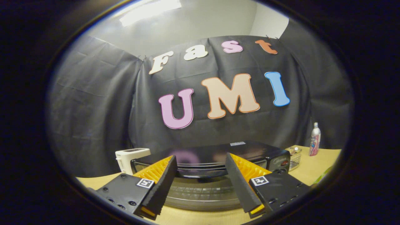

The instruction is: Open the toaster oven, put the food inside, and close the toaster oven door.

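- Tongs sit closest, their two fingers spread wide apart and gripping nothing; each finger carries a small square black-and-white marker on its upper face.
- Between and just ahead of the fingers stands the oven, on the table, with its front facing the tongs.
- Table top is pale wood, smooth and matt; bare stretches of it show beside the oven on either hand and under the fingers.
- Behind the table hangs a black cloth, creased and draped in folds, serving as the booth's wall.
- Above the cloth a plain light wall shows, with a bright patch of light on it.
- Oven is a low, wide black box with a glossy flat top that mirrors the cloth behind; a small pale label lies on that top.
- Its door looks shut: a dark bar-like handle runs across the upper front, and below it is a glass pane through which a wire rack can be made out.
- Control panel with knobs takes up the oven's right end.
- White toaster stands just beside the oven's left end.
- Wire basket sits near the oven's right end, with something small in it that is too small to tell.
- Slim bottle stands upright beyond the basket, close to the cloth.
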{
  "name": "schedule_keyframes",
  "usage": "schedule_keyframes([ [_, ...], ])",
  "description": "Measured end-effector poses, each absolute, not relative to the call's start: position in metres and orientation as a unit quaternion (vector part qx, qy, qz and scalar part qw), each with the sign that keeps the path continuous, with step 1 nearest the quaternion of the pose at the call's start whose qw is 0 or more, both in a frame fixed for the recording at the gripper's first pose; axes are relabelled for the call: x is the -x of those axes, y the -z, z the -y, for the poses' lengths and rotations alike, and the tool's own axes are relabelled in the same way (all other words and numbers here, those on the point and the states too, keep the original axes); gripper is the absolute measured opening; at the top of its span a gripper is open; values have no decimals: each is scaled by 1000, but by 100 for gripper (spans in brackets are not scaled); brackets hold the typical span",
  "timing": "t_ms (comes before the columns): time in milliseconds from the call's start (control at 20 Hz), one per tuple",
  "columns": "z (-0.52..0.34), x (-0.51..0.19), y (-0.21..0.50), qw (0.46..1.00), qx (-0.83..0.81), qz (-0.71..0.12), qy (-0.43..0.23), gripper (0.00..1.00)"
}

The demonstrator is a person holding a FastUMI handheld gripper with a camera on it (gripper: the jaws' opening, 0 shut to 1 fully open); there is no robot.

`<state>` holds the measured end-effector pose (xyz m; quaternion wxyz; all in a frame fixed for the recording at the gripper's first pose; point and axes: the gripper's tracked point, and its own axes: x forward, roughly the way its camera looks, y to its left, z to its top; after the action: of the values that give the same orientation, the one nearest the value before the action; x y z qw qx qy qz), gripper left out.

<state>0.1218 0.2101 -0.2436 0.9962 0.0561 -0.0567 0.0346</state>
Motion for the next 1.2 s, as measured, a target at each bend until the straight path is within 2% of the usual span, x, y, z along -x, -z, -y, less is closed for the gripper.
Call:
schedule_keyframes([
  [250,-214,-75,253,997,-48,44,-47,96],
  [550,-216,-23,281,998,-17,-22,-55,96],
  [850,-217,2,307,996,20,-68,-47,96],
  [1200,-214,28,340,988,-14,-139,-65,96],
])
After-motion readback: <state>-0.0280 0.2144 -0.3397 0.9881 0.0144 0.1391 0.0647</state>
